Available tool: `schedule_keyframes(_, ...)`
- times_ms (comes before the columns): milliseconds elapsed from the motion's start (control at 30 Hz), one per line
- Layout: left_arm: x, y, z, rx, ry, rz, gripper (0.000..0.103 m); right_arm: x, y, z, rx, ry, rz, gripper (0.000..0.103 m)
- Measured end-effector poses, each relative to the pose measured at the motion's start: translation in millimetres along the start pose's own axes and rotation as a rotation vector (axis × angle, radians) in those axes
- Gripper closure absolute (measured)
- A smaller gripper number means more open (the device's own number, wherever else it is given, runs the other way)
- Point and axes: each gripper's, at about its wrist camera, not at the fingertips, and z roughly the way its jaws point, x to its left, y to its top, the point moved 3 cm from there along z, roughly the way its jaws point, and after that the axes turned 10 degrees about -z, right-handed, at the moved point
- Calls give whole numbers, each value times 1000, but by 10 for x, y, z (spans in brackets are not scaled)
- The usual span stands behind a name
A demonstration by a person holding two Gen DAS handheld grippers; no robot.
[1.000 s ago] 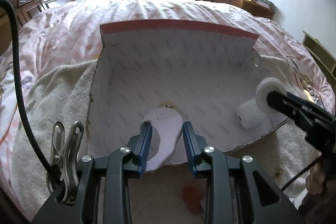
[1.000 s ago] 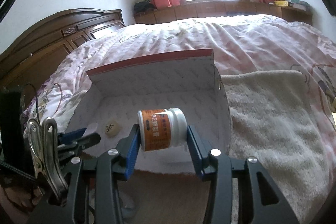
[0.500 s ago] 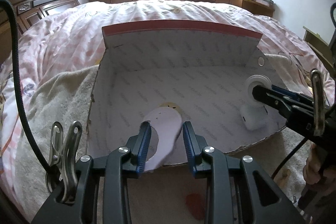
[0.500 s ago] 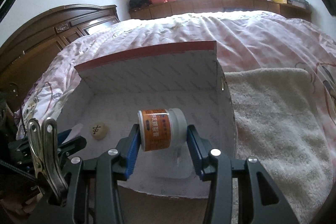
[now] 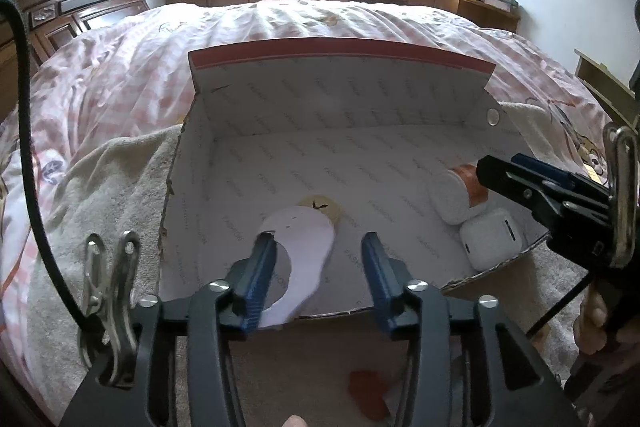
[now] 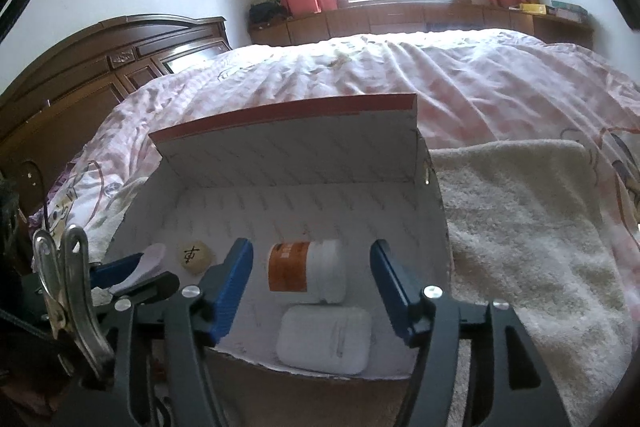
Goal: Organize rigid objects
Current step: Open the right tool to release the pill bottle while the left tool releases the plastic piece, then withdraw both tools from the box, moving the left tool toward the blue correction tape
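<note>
Four things in the box by my count: one bottle, one white case, one round game piece and one white card (some flat cutout with a hole in it, can't tell what exactly). The box sits on a towel on the bed.

The bottle lies on its side on the box floor near the right wall, long axis running left-right in the right wrist view, white cap toward the right. The case lies flat just in front of it, close to the torn front edge.

The right gripper hovers low over the bottle, fingers spread wide, touching nothing. The left gripper points into the box from the front, fingers also wide apart, with its left finger over the card.
</note>
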Motion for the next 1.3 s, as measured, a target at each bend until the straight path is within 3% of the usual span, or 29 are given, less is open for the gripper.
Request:
schedule_keyframes(67,-6,-1,-9,-5,5,-2,46,-3,-10,-14,1,-1,1,38)
schedule_keyframes(600,-8,-21,-102,-12,22,0,46,53,-27,-126,11,9,0,38)
schedule_keyframes(1300,92,-218,-528,-25,51,-44,46,291,-209,-667,16,34,-9,38)
